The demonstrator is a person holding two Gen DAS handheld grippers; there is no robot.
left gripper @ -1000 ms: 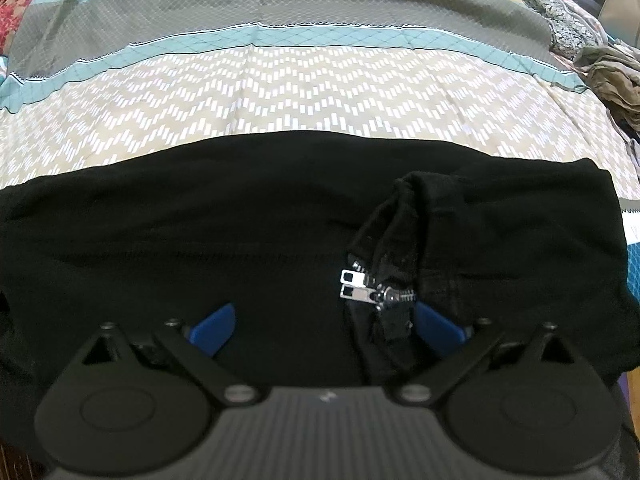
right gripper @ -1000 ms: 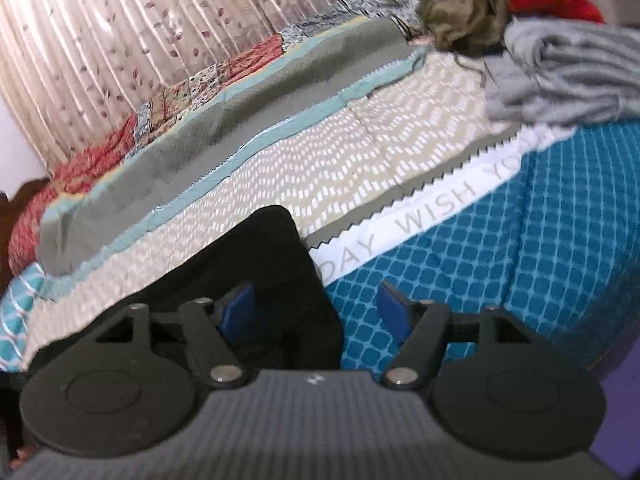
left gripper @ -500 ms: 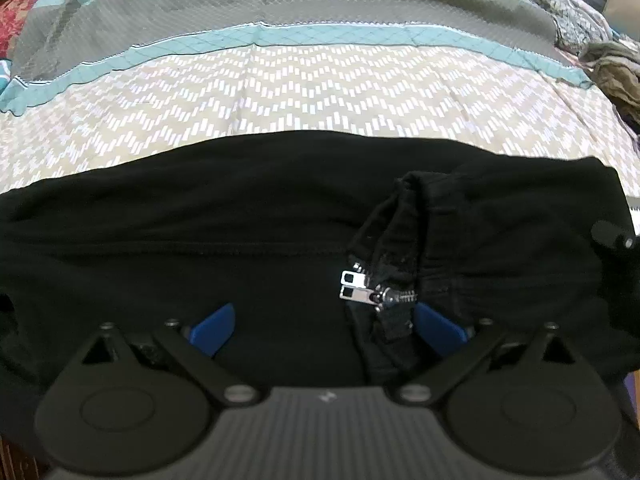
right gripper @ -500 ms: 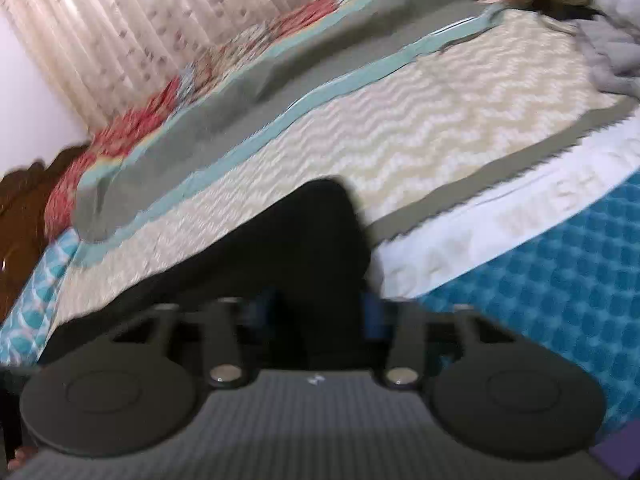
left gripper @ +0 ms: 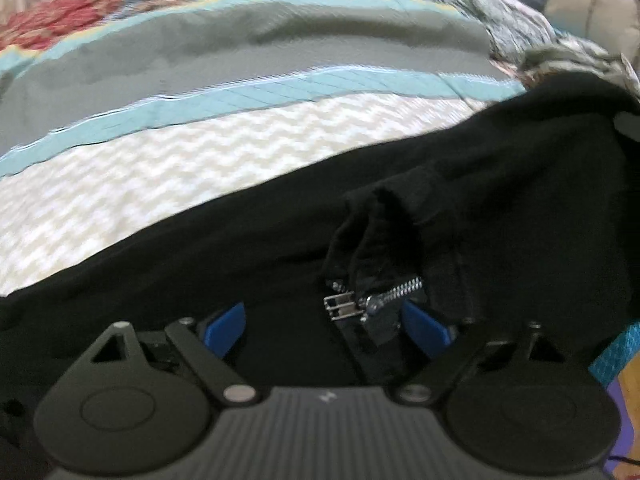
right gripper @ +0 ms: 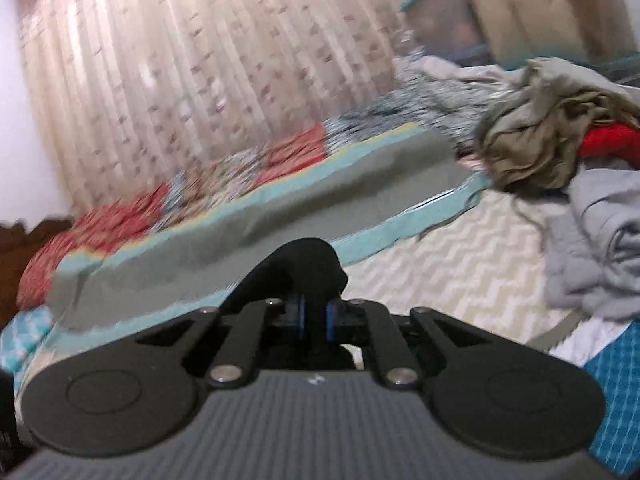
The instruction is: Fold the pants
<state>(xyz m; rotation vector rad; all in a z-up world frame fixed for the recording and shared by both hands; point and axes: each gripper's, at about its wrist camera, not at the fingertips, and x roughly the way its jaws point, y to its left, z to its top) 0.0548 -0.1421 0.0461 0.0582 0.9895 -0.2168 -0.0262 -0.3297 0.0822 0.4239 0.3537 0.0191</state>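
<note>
Black pants (left gripper: pixel 248 248) lie across the bed, with a silver zipper (left gripper: pixel 372 296) at the open fly. My left gripper (left gripper: pixel 324 324) is open, its blue pads either side of the fabric just below the zipper. In the right wrist view my right gripper (right gripper: pixel 314 316) is shut on a bunched end of the black pants (right gripper: pixel 304 268) and holds it lifted above the bedspread. That lifted end shows at the right edge of the left wrist view (left gripper: pixel 560 128).
The patterned bedspread (left gripper: pixel 200 152) runs under the pants. A pile of loose clothes, olive (right gripper: pixel 532 148), red and grey (right gripper: pixel 600 240), sits at the right of the bed. Curtains (right gripper: pixel 200 80) hang behind. The bed's edge is at the lower right (left gripper: pixel 616 352).
My right gripper closed on the pants' right end and lifted it up and away from the bed. My left gripper stayed open by the zipper; its view tilted.
</note>
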